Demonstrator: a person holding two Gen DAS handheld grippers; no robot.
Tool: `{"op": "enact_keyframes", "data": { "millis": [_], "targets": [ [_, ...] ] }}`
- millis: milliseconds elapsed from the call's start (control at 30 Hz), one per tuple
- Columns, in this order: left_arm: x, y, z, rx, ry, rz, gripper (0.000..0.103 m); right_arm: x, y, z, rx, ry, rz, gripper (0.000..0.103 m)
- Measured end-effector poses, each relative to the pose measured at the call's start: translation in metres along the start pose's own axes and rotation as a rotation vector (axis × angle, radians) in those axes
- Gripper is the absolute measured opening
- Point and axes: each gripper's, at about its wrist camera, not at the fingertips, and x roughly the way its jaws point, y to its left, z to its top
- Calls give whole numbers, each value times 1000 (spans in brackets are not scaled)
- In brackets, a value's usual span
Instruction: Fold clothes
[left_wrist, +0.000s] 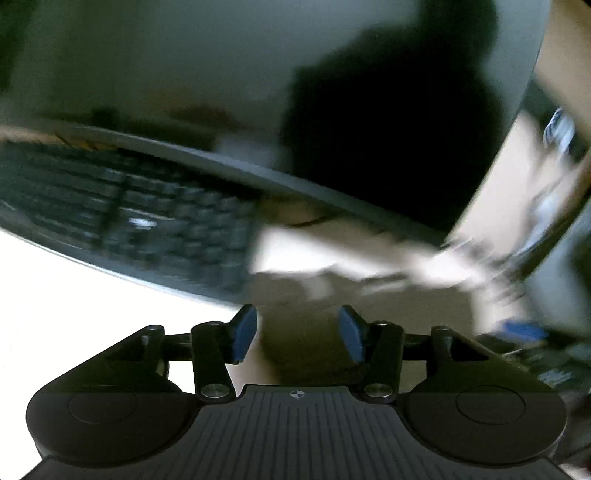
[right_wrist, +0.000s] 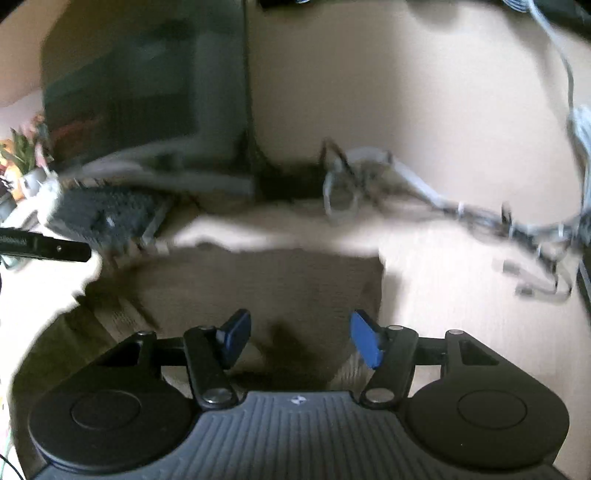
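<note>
**Both grippers spread and empty over the garment**

Left gripper (left_wrist: 298, 334): the blue pads (left_wrist: 244, 332) stand apart with nothing between them. Brown cloth (left_wrist: 369, 302) lies directly below and ahead of the gap; whether the tips touch it cannot be told.

Right gripper (right_wrist: 300, 338): fingers likewise spread, nothing held. The same brown cloth (right_wrist: 258, 291) fills the area under and ahead of the tips, lying flat on the pale desk (right_wrist: 443, 332), its right edge just beyond the right pad.

Surroundings: a black keyboard (left_wrist: 122, 214) sits just beside the cloth on the left, with a monitor (left_wrist: 184, 66) behind it. A tangle of grey cables (right_wrist: 480, 218) lies near the cloth's far right corner.

Both views are blurred by motion, so edge positions are approximate.

Risks, as judged from this state:
- A pinch taken in the middle of the cloth rather than at an edge would likely produce a skewed fold.
- Dragging the cloth outward could snag the cables or push against the keyboard.
- Closing while blurred alignment persists may catch only one layer, or miss.
</note>
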Motion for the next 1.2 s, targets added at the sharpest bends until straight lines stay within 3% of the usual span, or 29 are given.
{"op": "enact_keyframes", "data": {
  "millis": [67, 100, 167, 200, 267, 333, 400, 467, 600, 700, 833, 1133, 1200],
  "targets": [
    [11, 1, 3, -60, 30, -77, 55, 3, 3, 10, -7, -10, 35, 60],
    [23, 2, 1, -77, 58, -75, 55, 11, 5, 13, -11, -2, 46, 60],
    [51, 5, -8, -62, 124, -6, 53, 36, 4, 15, -27, 48, 41, 60],
    [62, 6, -14, -39, 140, 29, 46, 52, 3, 11, -32, 97, 30, 60],
    [70, 3, -21, 14, 128, 62, 45, 77, -1, -4, -41, 175, 4, 59],
    [57, -2, -20, 10, 112, 56, 52, 76, 0, -7, -58, 165, 8, 59],
    [35, -5, -23, 4, 67, 37, 68, 75, -1, -7, -64, 165, 27, 60],
    [11, -4, -31, 10, 34, 49, 77, 75, -6, -11, -62, 160, 56, 61],
    [-36, 10, -65, -15, 32, 105, 80, 72, -13, -11, -44, 152, 93, 62],
    [-68, 25, -95, -67, 68, 124, 80, 59, -14, -11, -34, 144, 102, 62],
    [-101, 37, -128, -99, 87, 60, 84, 29, -20, -20, 15, 136, 110, 62],
    [-87, 35, -119, 3, 67, -27, 88, -63, -9, -82, 115, 177, -88, 65],
    [-84, 34, -116, 25, 62, -46, 88, -67, -8, -78, 145, 146, -101, 63]
  ]
}}
